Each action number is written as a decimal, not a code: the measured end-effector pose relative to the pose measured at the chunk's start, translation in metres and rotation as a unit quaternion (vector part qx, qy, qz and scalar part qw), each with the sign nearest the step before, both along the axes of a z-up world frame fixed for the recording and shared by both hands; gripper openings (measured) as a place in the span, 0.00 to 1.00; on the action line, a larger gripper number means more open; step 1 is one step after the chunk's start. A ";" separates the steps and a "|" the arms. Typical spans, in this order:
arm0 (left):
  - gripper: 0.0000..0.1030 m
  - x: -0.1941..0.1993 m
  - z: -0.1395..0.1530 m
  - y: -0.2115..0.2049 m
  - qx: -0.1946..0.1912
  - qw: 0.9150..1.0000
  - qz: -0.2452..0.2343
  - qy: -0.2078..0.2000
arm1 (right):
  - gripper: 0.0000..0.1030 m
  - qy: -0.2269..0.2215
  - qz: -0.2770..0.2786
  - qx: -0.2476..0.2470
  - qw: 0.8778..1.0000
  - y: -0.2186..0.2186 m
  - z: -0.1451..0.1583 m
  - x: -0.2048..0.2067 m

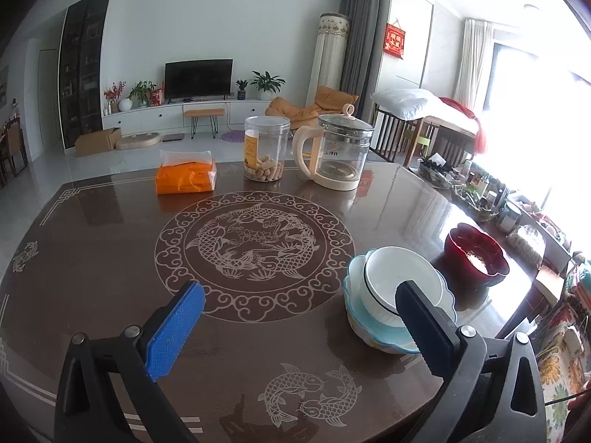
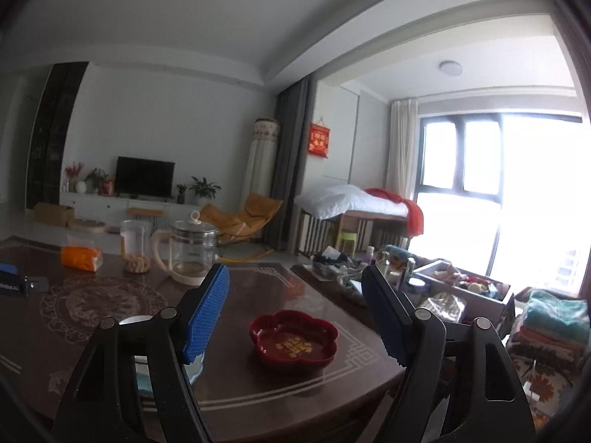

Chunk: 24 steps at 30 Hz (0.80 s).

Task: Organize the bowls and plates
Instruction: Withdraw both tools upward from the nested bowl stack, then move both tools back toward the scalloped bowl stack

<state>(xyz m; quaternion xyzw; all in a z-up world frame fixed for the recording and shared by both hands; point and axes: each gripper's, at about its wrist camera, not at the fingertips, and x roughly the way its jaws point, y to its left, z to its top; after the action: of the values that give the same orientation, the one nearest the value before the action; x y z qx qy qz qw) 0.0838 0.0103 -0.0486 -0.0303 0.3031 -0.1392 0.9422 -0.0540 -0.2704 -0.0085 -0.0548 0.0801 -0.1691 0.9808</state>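
Dark brown lacquer with pale fish motifs covered the tabletop (image 1: 110,221) on which the crockery stood. Left wrist view: a white bowl (image 1: 402,280) sat nested inside a pale blue bowl (image 1: 373,328), the pair near the tabletop's right edge; a red flower-shaped dish (image 1: 476,254) stood just beside them, apart from the stack. The left gripper (image 1: 295,328) hovered with its jaws spread wide and nothing between them; its right finger overlapped the nested bowls in the picture, but contact could not be confirmed. Right wrist view: the right gripper (image 2: 295,313) also stood open and empty, aimed nearly level, with the red dish framed between its fingers yet clear of both pads.

Progress, as a judgement: 2 bowls appeared already stacked, while the red dish remained separate and probably still needed placing or grouping. Whether other plates awaited sorting could not be told.

Limits of view: the nested bowls were largely hidden behind the right gripper's left finger in the right wrist view. A tissue pack (image 1: 184,177), a snack jar (image 1: 266,147) and a glass kettle (image 1: 336,147) stood at the far edge, well apart from the crockery. Strong window glare washed out the cluttered items beyond the tabletop's right side.
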 end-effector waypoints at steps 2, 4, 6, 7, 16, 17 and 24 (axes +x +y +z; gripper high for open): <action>1.00 -0.005 -0.001 0.000 0.001 1.000 -0.004 -0.005 | 0.75 0.022 0.023 0.036 0.999 0.001 -0.012 0.002; 1.00 -0.009 -0.002 0.001 -0.005 1.000 -0.003 -0.011 | 0.75 0.062 0.037 0.061 0.996 0.000 -0.021 0.012; 1.00 -0.012 -0.003 0.004 -0.014 1.000 0.007 -0.024 | 0.75 0.099 0.039 0.067 0.992 0.002 -0.029 0.016; 1.00 -0.013 -0.005 0.007 -0.020 0.999 0.011 -0.026 | 0.75 0.108 0.034 0.067 0.991 0.003 -0.031 0.017; 1.00 -0.007 -0.006 0.005 0.010 1.000 -0.014 -0.007 | 0.75 0.179 0.042 0.135 0.974 -0.017 -0.050 0.006; 1.00 -0.006 -0.004 0.003 0.028 0.999 -0.021 -0.006 | 0.75 0.178 0.043 0.139 0.973 -0.018 -0.049 0.005; 0.99 0.000 0.006 0.002 0.063 0.997 -0.040 -0.003 | 0.75 0.165 0.048 0.145 0.974 -0.013 -0.047 0.000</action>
<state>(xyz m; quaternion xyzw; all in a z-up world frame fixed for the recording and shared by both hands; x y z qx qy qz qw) 0.0834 0.0123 -0.0424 0.0421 0.3093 -0.1579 0.9368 -0.0539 -0.2838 -0.0554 0.0571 0.2614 -0.0969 0.9586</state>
